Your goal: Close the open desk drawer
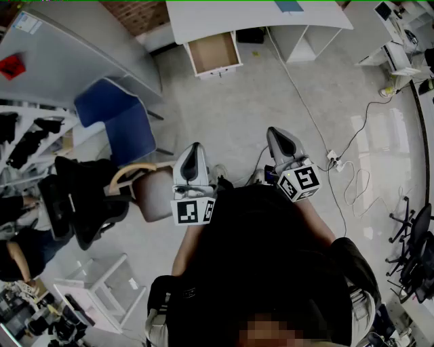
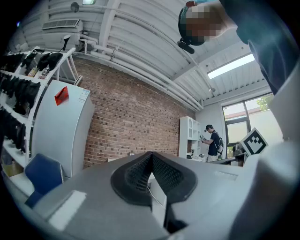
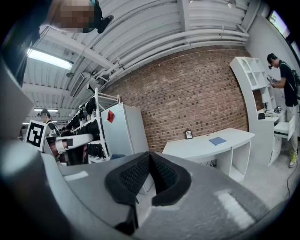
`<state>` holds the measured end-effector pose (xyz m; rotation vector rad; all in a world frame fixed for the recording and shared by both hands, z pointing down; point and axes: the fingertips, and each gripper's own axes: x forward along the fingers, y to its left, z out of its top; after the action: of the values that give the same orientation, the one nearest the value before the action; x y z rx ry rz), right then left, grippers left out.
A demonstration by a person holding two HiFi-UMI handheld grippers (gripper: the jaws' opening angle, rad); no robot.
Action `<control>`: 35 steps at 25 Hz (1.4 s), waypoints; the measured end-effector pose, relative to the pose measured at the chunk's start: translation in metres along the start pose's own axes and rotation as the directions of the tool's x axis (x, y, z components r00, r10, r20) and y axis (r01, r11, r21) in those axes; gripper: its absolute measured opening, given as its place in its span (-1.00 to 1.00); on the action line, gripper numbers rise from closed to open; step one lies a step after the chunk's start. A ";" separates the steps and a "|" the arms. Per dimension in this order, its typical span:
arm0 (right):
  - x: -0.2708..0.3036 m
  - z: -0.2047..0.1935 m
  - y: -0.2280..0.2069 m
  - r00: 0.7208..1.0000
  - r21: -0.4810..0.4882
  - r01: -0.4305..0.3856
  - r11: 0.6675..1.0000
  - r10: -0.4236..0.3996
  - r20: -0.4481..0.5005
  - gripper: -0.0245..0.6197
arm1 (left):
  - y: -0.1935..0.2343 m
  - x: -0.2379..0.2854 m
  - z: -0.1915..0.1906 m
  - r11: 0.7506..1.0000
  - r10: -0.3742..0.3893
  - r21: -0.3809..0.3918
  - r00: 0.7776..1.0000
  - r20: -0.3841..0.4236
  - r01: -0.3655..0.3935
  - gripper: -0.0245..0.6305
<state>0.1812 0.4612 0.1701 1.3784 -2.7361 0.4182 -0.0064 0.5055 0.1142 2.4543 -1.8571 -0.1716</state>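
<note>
**A:** Where is the drawer?

**B:** The white desk drawer with a brown wooden bottom [image 1: 213,53] stands pulled out at 12 o'clock in the head view, far up the frame. It juts from under the long white desk [image 1: 258,20].

**A:** Is there anything on that desk?

**B:** A flat blue book [image 3: 217,140] lies on the top, at about 1 o'clock from the drawer. A red-brick wall [image 3: 197,93] rises behind the desk.

**A:** And the grippers?

**B:** Both are well apart from the drawer, low in the middle of the head view and close to the person's body, pointing toward 12 o'clock. The left gripper [image 1: 195,148] has its jaws pressed together, and its black ribbed pads [image 2: 136,176] meet along one seam with nothing between them. The right gripper [image 1: 274,132], at 3 o'clock from the left one, is closed the same way and is also empty.

**A:** What lies around them?

**B:** The pale grey floor [image 1: 271,101] stretches between the grippers and the drawer. A blue padded chair [image 1: 115,115] stands at 10 o'clock from the left gripper, and a black office chair [image 1: 74,203] at 8 o'clock. A thin white cable [image 1: 298,88] runs from the desk across the floor to a white power strip [image 1: 333,159] at 3 o'clock from the right gripper.
</note>
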 end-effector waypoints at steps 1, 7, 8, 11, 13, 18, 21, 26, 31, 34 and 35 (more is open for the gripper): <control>0.001 0.000 0.002 1.000 0.001 -0.001 1.000 0.001 0.000 -0.92 | 0.001 0.000 0.000 1.000 -0.001 0.001 1.000 -0.001 0.001 -0.89; 0.009 0.001 0.011 1.000 0.002 -0.009 1.000 0.009 0.003 -0.92 | 0.012 -0.001 0.001 1.000 -0.004 -0.002 1.000 -0.001 0.004 -0.89; 0.010 0.000 0.012 1.000 0.002 -0.009 1.000 0.009 0.002 -0.92 | 0.014 0.000 0.000 1.000 -0.005 -0.002 1.000 -0.001 0.005 -0.89; 0.015 0.000 0.015 1.000 0.007 -0.002 1.000 0.002 0.001 -0.92 | 0.019 -0.001 0.000 1.000 -0.009 -0.006 1.000 -0.003 0.009 -0.89; 0.018 0.002 0.017 1.000 0.021 0.010 1.000 -0.011 0.013 -0.92 | 0.024 -0.001 0.000 1.000 -0.015 -0.007 1.000 -0.006 0.015 -0.89; 0.033 0.005 0.030 0.999 0.027 0.019 0.999 -0.019 0.027 -0.92 | 0.043 -0.003 0.001 0.999 -0.032 -0.008 0.999 -0.008 0.032 -0.89; 0.043 0.001 0.039 0.999 0.034 0.031 0.999 -0.032 0.026 -0.92 | 0.055 -0.005 -0.002 0.999 -0.045 0.000 0.999 -0.021 0.045 -0.89; 0.057 -0.009 0.052 0.998 0.021 0.063 0.998 -0.063 0.012 -0.92 | 0.076 -0.009 -0.008 0.997 -0.082 -0.012 0.996 -0.031 0.081 -0.89; 0.068 -0.009 0.055 0.997 0.016 0.078 0.997 -0.078 0.009 -0.92 | 0.084 -0.002 -0.013 0.994 -0.109 -0.014 0.993 -0.036 0.109 -0.89; 0.078 -0.009 0.051 0.997 0.018 0.077 0.997 -0.077 0.005 -0.92 | 0.087 0.008 -0.015 0.994 -0.107 -0.026 0.994 -0.029 0.106 -0.89; 0.083 -0.009 0.048 0.997 0.019 0.075 0.997 -0.075 0.005 -0.92 | 0.088 0.013 -0.017 0.994 -0.107 -0.024 0.994 -0.036 0.106 -0.89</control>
<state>0.0927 0.4257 0.1816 1.4839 -2.6807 0.4376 -0.0846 0.4692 0.1404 2.5255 -1.7014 -0.1487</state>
